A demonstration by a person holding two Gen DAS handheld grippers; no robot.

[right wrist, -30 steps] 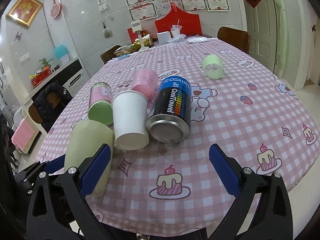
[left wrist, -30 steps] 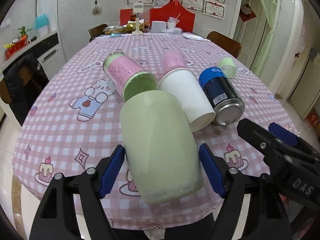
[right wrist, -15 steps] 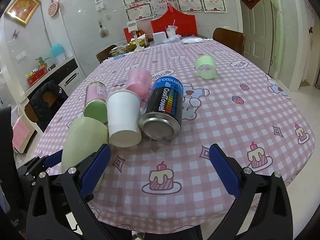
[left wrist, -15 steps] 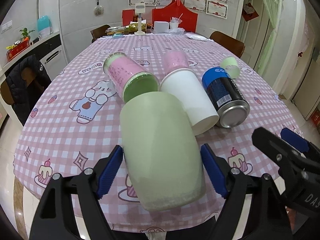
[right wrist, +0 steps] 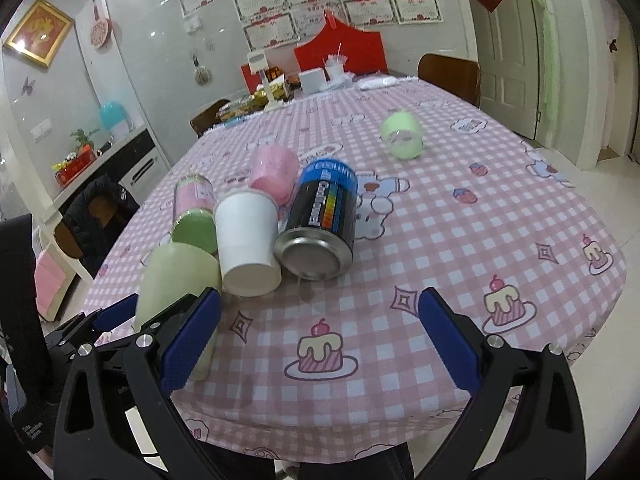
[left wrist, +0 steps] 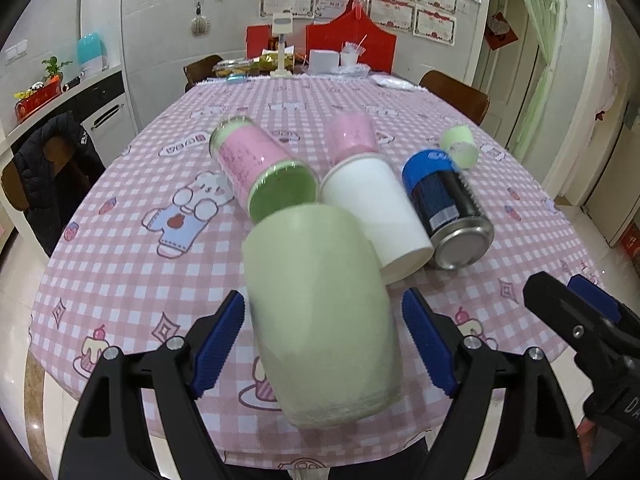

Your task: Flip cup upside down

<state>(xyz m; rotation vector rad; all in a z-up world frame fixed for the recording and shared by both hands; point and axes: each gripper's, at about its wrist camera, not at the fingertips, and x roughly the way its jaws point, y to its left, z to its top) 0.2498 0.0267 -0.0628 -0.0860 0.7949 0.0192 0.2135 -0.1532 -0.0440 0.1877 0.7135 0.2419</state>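
Note:
A pale green cup (left wrist: 320,312) stands between the blue pads of my left gripper (left wrist: 322,344) near the table's front edge, tilted and blurred. The pads stand a little apart from its sides, so the left gripper is open. The cup also shows in the right wrist view (right wrist: 176,280), at the left, with the left gripper's fingers beside it. My right gripper (right wrist: 320,344) is open and empty, above the front of the table, to the right of the cup.
Lying on the pink checked tablecloth (left wrist: 120,240) behind the cup: a pink jar with green lid (left wrist: 260,168), a white paper cup (left wrist: 376,216), a pink cup (left wrist: 352,136), a blue-black can (left wrist: 448,204) and a small green cup (right wrist: 400,136). Chairs stand around the table.
The left gripper's pads have opened slightly off the green cup, and the cup now looks blurred and tilted. Both grippers have drawn back a little from the table.

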